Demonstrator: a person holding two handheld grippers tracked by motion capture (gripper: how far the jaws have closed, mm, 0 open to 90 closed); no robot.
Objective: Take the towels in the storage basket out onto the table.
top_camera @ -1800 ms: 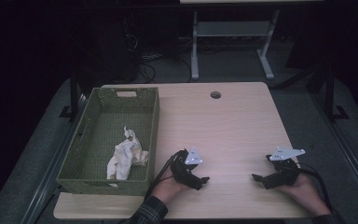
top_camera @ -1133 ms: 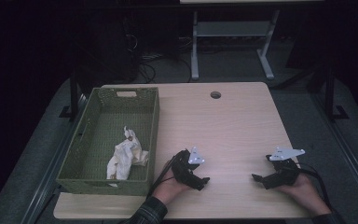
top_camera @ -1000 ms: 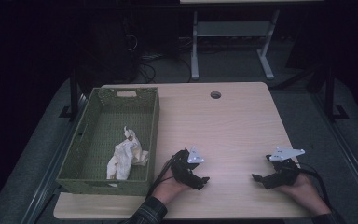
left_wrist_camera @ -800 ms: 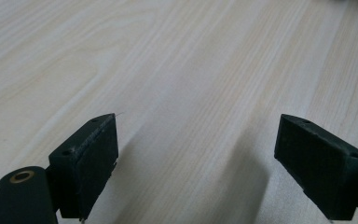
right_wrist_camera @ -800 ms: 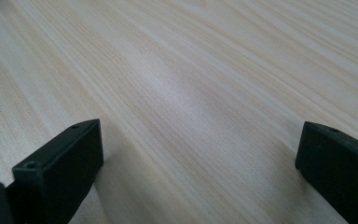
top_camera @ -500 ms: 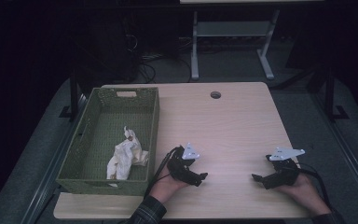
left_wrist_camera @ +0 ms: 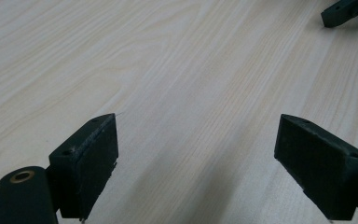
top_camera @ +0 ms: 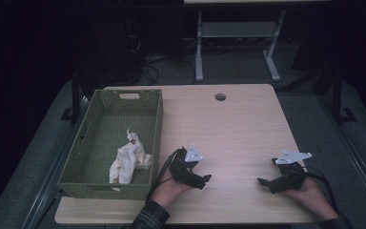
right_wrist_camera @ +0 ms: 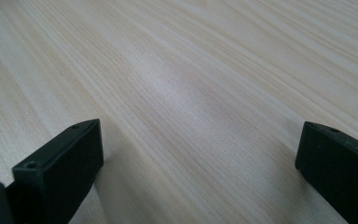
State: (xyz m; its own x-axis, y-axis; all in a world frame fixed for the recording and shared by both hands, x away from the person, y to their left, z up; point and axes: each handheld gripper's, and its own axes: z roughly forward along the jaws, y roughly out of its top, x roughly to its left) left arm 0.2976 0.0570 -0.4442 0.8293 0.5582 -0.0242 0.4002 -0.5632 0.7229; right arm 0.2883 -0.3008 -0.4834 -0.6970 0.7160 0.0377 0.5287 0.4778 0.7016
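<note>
High view: cloth [top_camera: 127, 161] inside basket [top_camera: 155, 125].

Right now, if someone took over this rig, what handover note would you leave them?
Left gripper: open, holding nothing, low over the table beside the basket.
Right gripper: open, holding nothing, low at the table's near right.
Crumpled white cloth: lies inside the green basket at the table's left, towards its near end.
Done: the cloth is in the basket.
Left: nothing else lies on the tabletop; probably just park the grippers.
</note>
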